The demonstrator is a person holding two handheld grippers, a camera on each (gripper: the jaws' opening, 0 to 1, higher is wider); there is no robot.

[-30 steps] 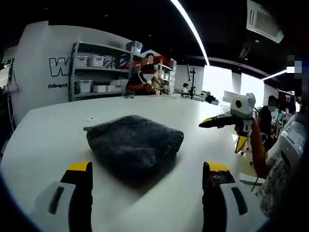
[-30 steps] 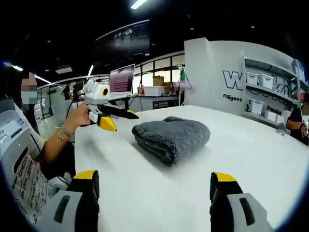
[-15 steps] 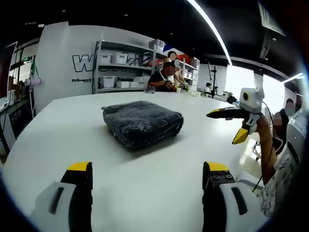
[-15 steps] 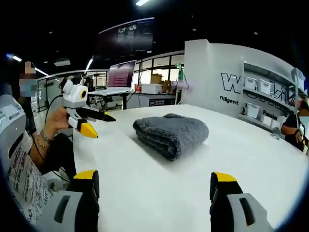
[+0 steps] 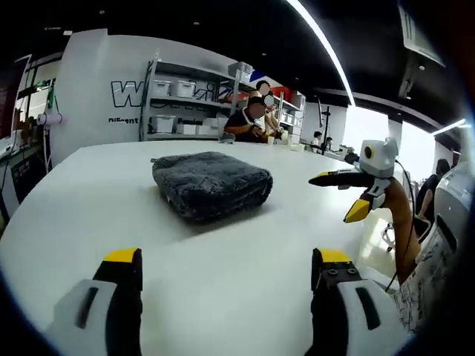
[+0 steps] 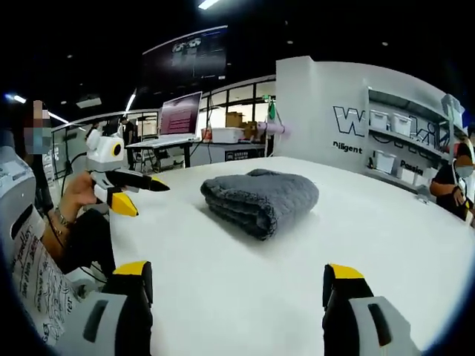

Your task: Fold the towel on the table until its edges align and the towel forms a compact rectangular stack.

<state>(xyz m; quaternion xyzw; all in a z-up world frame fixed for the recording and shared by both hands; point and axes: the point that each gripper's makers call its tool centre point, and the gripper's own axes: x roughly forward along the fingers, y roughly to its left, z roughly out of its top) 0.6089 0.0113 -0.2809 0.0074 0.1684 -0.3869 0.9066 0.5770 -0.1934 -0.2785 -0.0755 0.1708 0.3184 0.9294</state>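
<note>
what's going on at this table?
A person holds a gripper in each hand over a white table. A grey towel lies folded into a compact stack, touched by neither. The left gripper and right gripper both hang open, short of the towel. The fold looks done.

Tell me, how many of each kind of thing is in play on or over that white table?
Grey folded towel: 1
Hand-held gripper, left hand-held gripper and right hand-held gripper: 2
White table: 1
Total: 4
</note>
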